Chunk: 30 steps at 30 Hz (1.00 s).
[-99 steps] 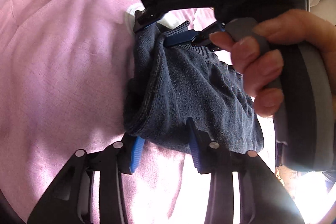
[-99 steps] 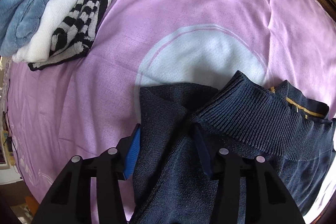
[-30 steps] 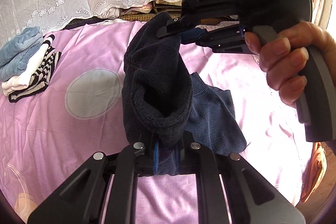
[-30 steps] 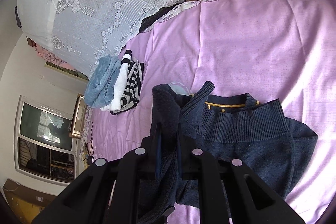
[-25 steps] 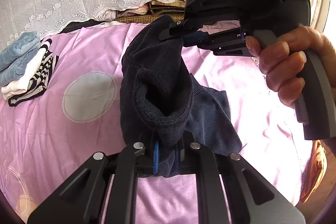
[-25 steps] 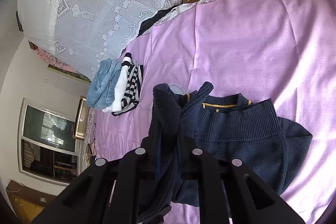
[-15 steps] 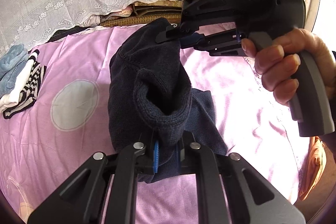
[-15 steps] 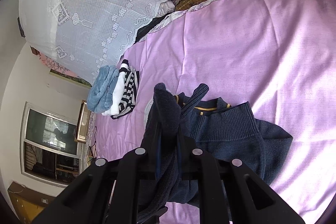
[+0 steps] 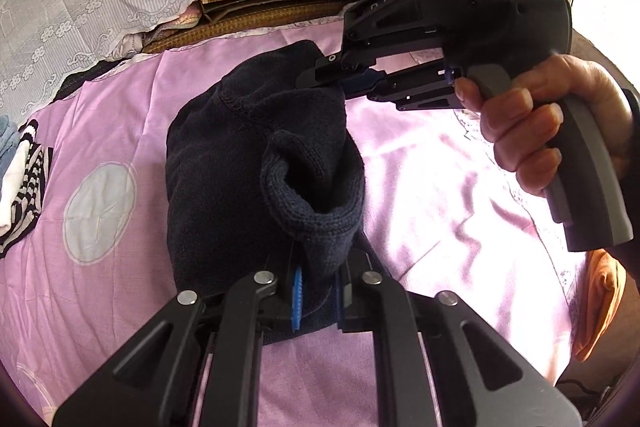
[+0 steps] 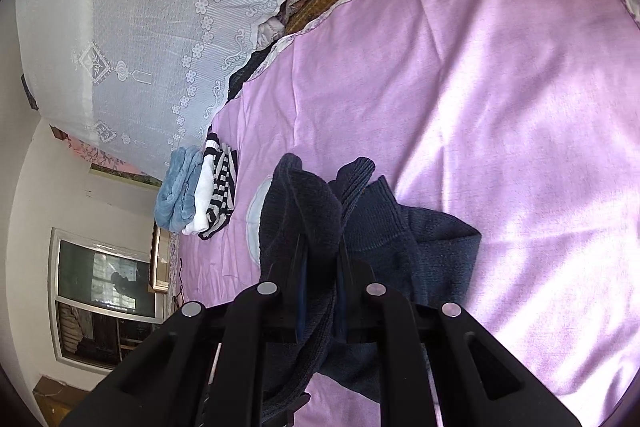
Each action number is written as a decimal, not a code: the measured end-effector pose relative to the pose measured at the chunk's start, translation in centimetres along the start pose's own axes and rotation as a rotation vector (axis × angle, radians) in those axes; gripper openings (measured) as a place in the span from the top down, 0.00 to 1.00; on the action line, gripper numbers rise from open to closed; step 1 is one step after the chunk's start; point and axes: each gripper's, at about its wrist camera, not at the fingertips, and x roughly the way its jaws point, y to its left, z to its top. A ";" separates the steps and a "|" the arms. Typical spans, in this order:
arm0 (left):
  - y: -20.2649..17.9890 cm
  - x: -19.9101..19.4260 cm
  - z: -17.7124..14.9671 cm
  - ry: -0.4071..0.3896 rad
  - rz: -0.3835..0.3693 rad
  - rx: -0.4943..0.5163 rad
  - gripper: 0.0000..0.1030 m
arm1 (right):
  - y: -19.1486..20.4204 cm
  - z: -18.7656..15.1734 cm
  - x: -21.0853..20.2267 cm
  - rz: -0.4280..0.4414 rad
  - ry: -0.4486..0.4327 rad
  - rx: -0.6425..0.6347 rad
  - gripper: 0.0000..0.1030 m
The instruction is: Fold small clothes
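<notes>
— Where's the sweater [image 9: 240,163] now?

— Mostly off the bed [image 9: 120,99]. The left tool [image 9: 318,291] is clamped on a ribbed cuff or hem, and the right tool [image 9: 344,83] is pinched shut on another edge of the same dark navy knit, higher and farther out. From the right tool's own camera you see the right tool [image 10: 320,283] with its fingers closed on a thick fold, and the rest of the garment trailing down onto the purple sheet.

— So which way does it run between them?

— The held stretch runs from the left tool up and away to the right one, slack and bunched, not taut. The lower body hangs beneath and to the right tool's side, partly resting on the sheet.

— What's the fabric like?

— Heavy, soft rib knit, floppy; I'd guess it sags unless both tools spread apart before laying it flat.

— Anything else on the bed?

— A folded pile [image 10: 200,195], blue fleece, white, and black-and-white stripes, well apart toward the lace curtain [image 10: 160,7]
</notes>
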 end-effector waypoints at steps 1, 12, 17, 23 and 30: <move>-0.3 0.3 -0.2 0.010 0.000 0.016 0.90 | -0.8 -0.3 -0.1 -0.002 0.001 0.017 0.88; -3.5 4.0 -1.9 0.091 -0.006 0.129 0.86 | -8.0 -2.4 1.3 -0.017 0.010 0.167 0.88; -4.3 4.3 -2.5 0.100 -0.046 0.151 0.67 | -9.8 -3.1 2.1 -0.017 0.008 0.207 0.87; -4.1 2.3 -3.1 0.090 -0.123 0.156 0.53 | -11.1 -4.0 1.1 -0.010 -0.015 0.237 0.68; 1.0 -1.2 -2.2 0.040 -0.097 0.029 0.45 | -7.2 -5.4 -3.6 -0.096 -0.091 0.017 0.78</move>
